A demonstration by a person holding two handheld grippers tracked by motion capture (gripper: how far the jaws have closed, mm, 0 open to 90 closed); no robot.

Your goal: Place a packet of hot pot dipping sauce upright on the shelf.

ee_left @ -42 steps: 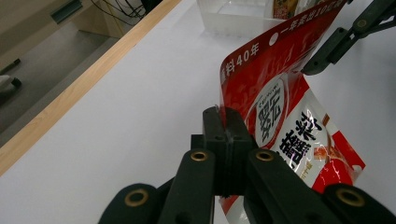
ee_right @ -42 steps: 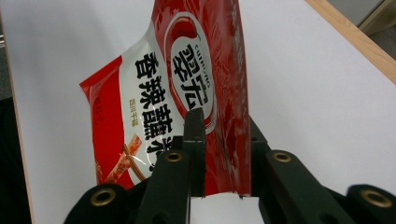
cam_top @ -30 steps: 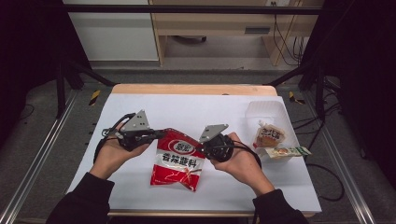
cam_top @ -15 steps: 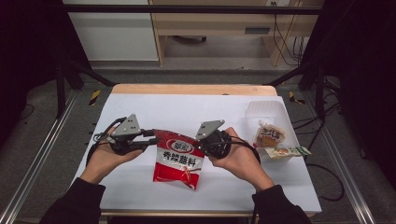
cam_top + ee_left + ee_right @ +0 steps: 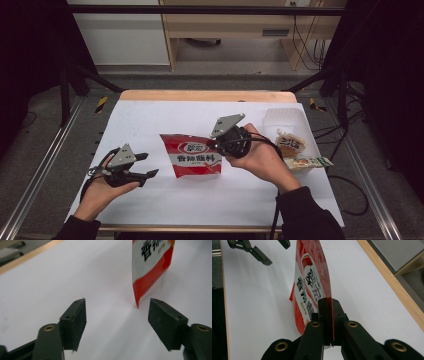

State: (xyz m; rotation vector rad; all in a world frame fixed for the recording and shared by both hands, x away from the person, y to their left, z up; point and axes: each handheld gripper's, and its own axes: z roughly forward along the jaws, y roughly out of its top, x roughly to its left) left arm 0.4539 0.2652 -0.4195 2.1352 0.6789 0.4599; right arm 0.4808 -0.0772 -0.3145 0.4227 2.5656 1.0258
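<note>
Two grippers are in play here, and they're doing very different things. The right gripper (image 5: 216, 144) has its jaws pressed tight on the right edge of the red seasoning packet (image 5: 193, 156); in the right gripper view you can see the packet's (image 5: 312, 287) thin edge pinched between the two black pads, with the rest of the bag hanging out toward the white worktop (image 5: 165, 120). From the high view the packet sits around the middle of the worktop, right end lifted in the grip, printed face up with white lettering on a red and white label.

The left gripper (image 5: 148, 165) is off to the left, well apart from the packet, held low near the front left part of the worktop. Its jaws have just been opening and now stand spread with nothing between them. In the left gripper view the pads (image 5: 80, 317) frame bare white surface, and the packet's (image 5: 150, 267) red bottom corner shows beyond them.

Over on the right edge there's a clear plastic tray (image 5: 282, 119), a small sauce pouch (image 5: 290, 144) and a long thin sachet (image 5: 309, 163) just beside it.
</note>
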